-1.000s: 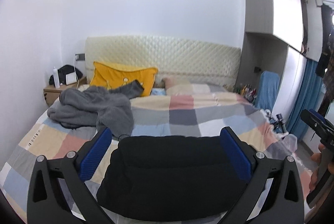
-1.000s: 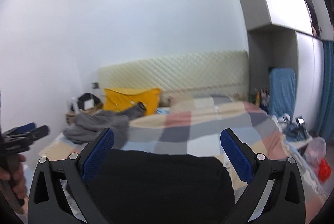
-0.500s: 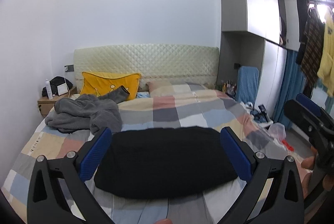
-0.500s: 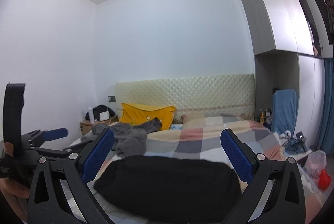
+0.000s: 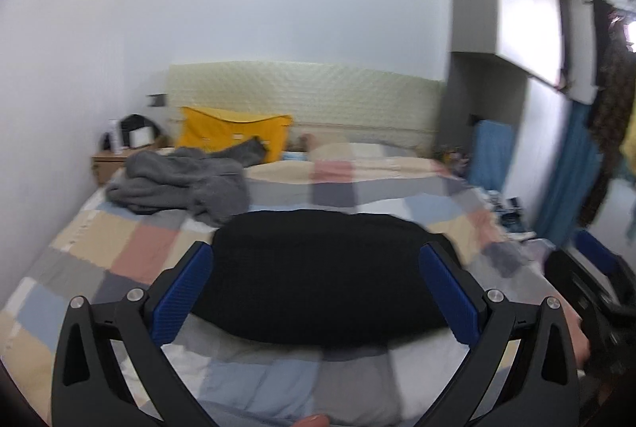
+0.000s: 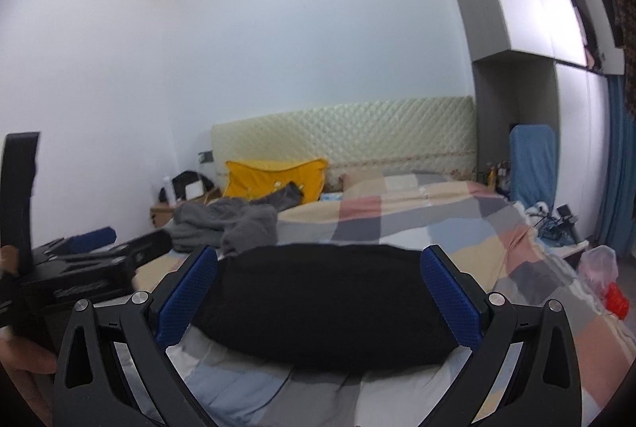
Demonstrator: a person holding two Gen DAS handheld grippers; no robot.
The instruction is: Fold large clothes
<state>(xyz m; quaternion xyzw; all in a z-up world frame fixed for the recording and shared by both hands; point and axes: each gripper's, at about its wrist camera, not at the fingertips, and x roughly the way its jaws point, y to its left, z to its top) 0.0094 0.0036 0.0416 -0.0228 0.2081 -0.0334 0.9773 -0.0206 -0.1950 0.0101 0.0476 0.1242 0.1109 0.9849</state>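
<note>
A black garment (image 5: 318, 272) lies folded flat on the checked bed cover (image 5: 79, 252), near the foot of the bed; it also shows in the right wrist view (image 6: 322, 299). My left gripper (image 5: 316, 292) is open and empty, held above the near edge of the garment. My right gripper (image 6: 318, 292) is open and empty too, above the same garment. The right gripper shows at the right edge of the left wrist view (image 5: 596, 280), and the left gripper at the left of the right wrist view (image 6: 79, 264).
A crumpled grey garment (image 5: 179, 184) lies at the head of the bed on the left, by a yellow pillow (image 5: 234, 136). A wooden nightstand (image 5: 111, 164) stands left of the bed. Cupboards (image 6: 556, 9), a blue curtain (image 5: 568, 180) and floor clutter (image 6: 600, 272) are on the right.
Both grippers have tilted and shifted over the black garment. Both stay open and empty. The garment has not moved.
</note>
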